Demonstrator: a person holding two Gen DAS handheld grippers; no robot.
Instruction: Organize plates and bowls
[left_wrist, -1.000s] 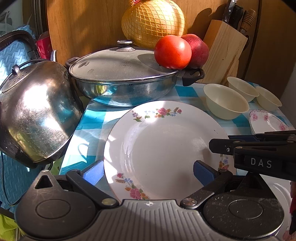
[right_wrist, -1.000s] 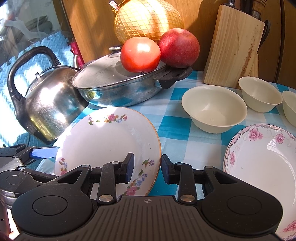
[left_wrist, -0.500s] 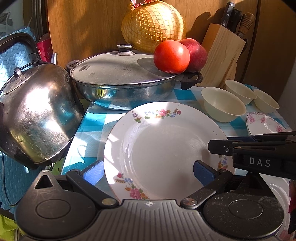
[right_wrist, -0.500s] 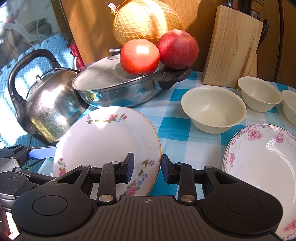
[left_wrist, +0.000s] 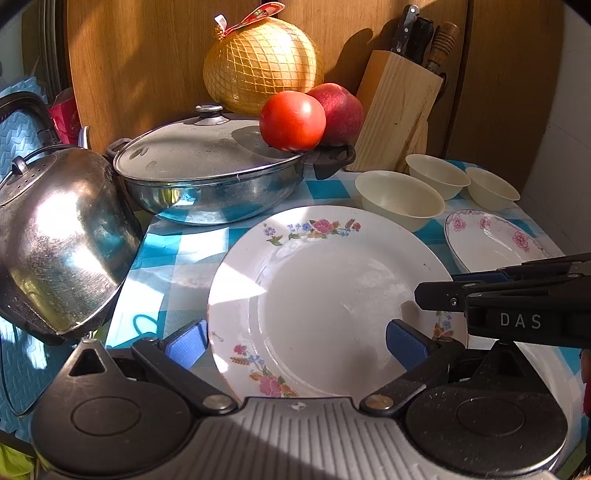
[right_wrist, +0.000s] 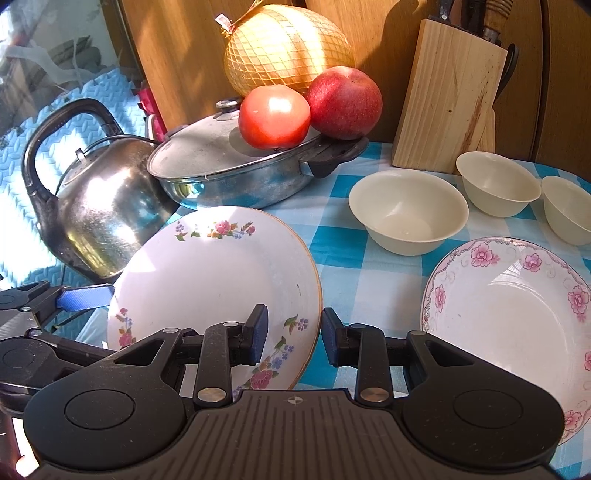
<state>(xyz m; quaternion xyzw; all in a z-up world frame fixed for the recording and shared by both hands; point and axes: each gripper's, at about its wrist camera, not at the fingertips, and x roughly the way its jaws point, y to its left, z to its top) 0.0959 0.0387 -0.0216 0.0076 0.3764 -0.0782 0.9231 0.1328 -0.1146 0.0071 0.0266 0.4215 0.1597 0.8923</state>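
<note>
My left claw (left_wrist: 295, 341) gapes around floral plate (left_wrist: 325, 295), nothing gripped | right claw (right_wrist: 293, 338) straddles its rim, not clenched | plate sits more tilted, bowls (left_wrist: 400, 199) higher in frame than before

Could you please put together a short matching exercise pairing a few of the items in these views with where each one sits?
Items:
1. tomato
2. knife block
3. kettle
4. pink-flowered plate

Places:
A. left of the pan
B. on the pan lid
C. right-hand side of the cloth, in front of the bowls
D. against the wooden back wall, behind the bowls

Pairs: 1-B, 2-D, 3-A, 4-C
</note>
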